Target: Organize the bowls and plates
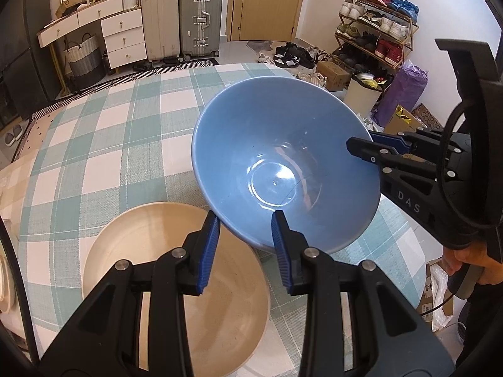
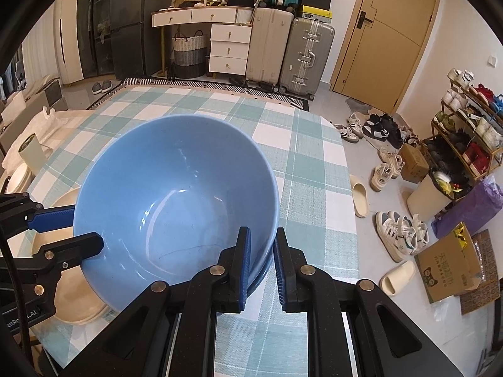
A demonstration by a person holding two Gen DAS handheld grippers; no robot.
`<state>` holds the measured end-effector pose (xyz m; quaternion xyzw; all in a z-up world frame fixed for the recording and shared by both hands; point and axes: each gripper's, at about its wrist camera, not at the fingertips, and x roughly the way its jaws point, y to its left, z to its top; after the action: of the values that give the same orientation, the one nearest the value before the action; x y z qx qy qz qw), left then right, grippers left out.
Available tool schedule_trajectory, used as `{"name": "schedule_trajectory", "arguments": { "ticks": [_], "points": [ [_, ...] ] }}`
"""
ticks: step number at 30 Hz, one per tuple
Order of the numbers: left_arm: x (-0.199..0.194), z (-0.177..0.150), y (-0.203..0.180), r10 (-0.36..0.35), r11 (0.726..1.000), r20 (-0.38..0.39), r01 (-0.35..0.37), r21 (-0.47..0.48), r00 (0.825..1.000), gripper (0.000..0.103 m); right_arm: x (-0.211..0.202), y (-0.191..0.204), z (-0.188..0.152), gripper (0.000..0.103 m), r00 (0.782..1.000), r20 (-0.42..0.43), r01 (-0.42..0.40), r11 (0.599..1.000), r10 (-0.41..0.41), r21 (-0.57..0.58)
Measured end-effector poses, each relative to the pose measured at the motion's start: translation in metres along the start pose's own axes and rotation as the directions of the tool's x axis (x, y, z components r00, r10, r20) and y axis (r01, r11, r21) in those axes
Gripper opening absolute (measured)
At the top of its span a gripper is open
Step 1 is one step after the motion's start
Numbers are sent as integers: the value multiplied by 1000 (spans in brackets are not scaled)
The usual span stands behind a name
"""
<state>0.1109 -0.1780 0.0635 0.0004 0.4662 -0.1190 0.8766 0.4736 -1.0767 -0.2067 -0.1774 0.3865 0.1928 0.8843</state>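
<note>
A big blue bowl [image 1: 283,163] fills the middle of the left wrist picture. It is tipped, with its open side facing the camera. It sits up off the desk [image 1: 103,132], which has a green and white checked cloth.

The right claw [image 2: 262,264] is clamped on the bowl's rim. In the right wrist picture 1 blue pad [image 2: 245,267] is inside the bowl and the other is outside, at the lower middle of the frame. The rim is squeezed between them. In the left wrist picture this same claw comes in from the right side and bites the bowl's right edge. A hand [image 1: 471,264] holds its handle at the lower right.

The left claw [image 1: 245,251] is at the bottom middle of its own picture. Its 2 pads stand a little apart. The near rim of the blue bowl sits in the gap. The right pad [image 1: 279,251] lies against the bowl's rim, but I cannot tell if the left pad touches the bowl. So I cannot tell if this claw is holding it. In the right wrist picture this claw reaches in from the left edge, with 1 finger over the rim and 1 behind the bowl.

A cream bowl [image 1: 151,251] rests on the desk in the lower left of the left wrist picture, just below and beside the blue bowl.

Past the desk stand suitcases [image 1: 182,19] and a shoe rack [image 1: 377,22].
</note>
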Motion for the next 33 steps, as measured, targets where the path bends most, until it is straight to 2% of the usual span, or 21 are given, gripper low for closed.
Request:
{"name": "schedule_trajectory", "arguments": {
  "ticks": [20, 28, 33],
  "points": [
    [19, 0, -6, 57, 997, -2, -57, 53, 998, 31, 14, 9, -6, 15, 997, -11, 73, 995, -74, -67],
    [20, 1, -5, 53, 997, -1, -53, 57, 999, 32, 17, 9, -5, 15, 997, -13, 76, 995, -77, -65],
    [20, 4, -2, 53, 997, 9, -53, 58, 999, 33, 19, 8, -5, 21, 998, -10, 56, 996, -57, -72]
  ]
}}
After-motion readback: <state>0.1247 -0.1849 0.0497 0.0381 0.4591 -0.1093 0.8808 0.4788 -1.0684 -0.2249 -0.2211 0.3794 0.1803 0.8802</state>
